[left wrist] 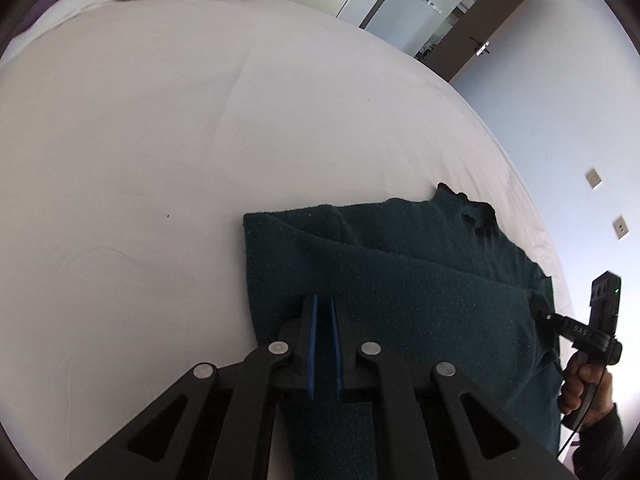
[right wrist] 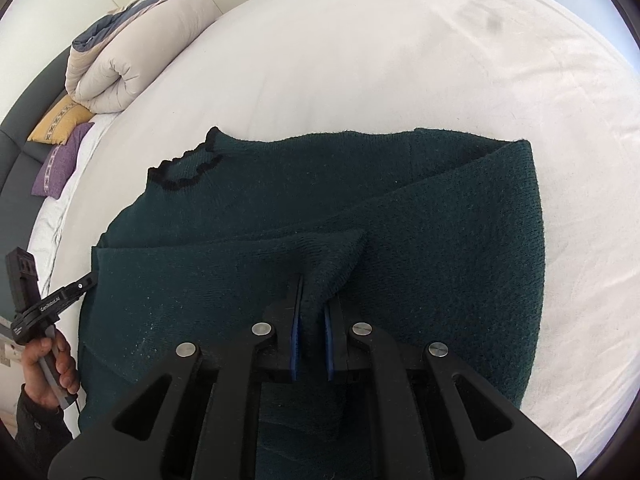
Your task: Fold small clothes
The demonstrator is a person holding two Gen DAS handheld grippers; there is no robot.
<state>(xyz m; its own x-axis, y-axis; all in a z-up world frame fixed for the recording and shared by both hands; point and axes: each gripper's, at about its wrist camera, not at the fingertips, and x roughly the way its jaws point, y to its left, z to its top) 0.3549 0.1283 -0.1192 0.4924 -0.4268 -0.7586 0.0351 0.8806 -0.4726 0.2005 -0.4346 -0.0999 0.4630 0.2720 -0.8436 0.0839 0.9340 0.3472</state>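
Note:
A dark green knit sweater (left wrist: 420,280) lies on the white bed, partly folded, its black-trimmed collar (right wrist: 184,172) at the far side; it also shows in the right wrist view (right wrist: 360,208). My left gripper (left wrist: 325,300) is shut on the sweater's near edge, with cloth between its blue pads. My right gripper (right wrist: 316,288) is shut on a raised bunch of the sweater's fabric (right wrist: 328,264). The right gripper also shows at the right edge of the left wrist view (left wrist: 540,308), and the left gripper at the left edge of the right wrist view (right wrist: 90,280).
The white bed sheet (left wrist: 160,140) spreads wide around the sweater. A rolled beige duvet (right wrist: 120,56), a yellow pillow (right wrist: 60,124) and a purple pillow (right wrist: 56,164) lie at the head of the bed. A brown door (left wrist: 480,28) stands beyond the bed.

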